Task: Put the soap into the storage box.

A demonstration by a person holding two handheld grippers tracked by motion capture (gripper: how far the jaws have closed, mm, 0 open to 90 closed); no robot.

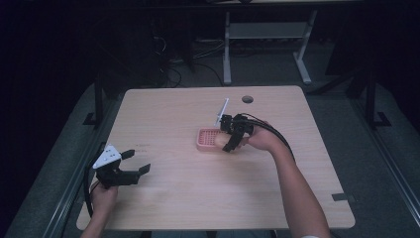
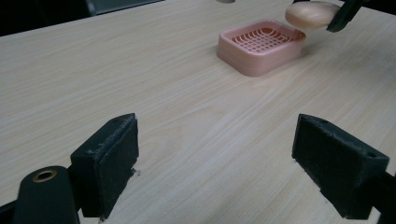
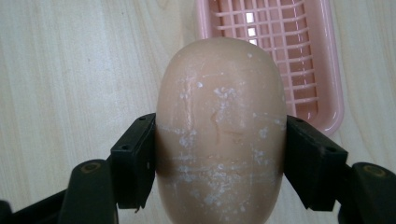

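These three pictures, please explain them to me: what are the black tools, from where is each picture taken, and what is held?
A person sits at a wooden table with a hand-held two-jaw gripper in each hand. The high view looks down from above; the other two cameras ride on the grippers. The left gripper is open, holding nothing. The right gripper clamps an oval peach-coloured soap bar at the edge of a pink soap dish with a grid bottom.

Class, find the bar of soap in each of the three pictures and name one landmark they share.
High view: the soap sits at table centre, in the right gripper.
Left gripper view: top right, above the tray's edge.
Right gripper view: centre, clamped between both jaws.
Shared landmark: the pink soap tray.
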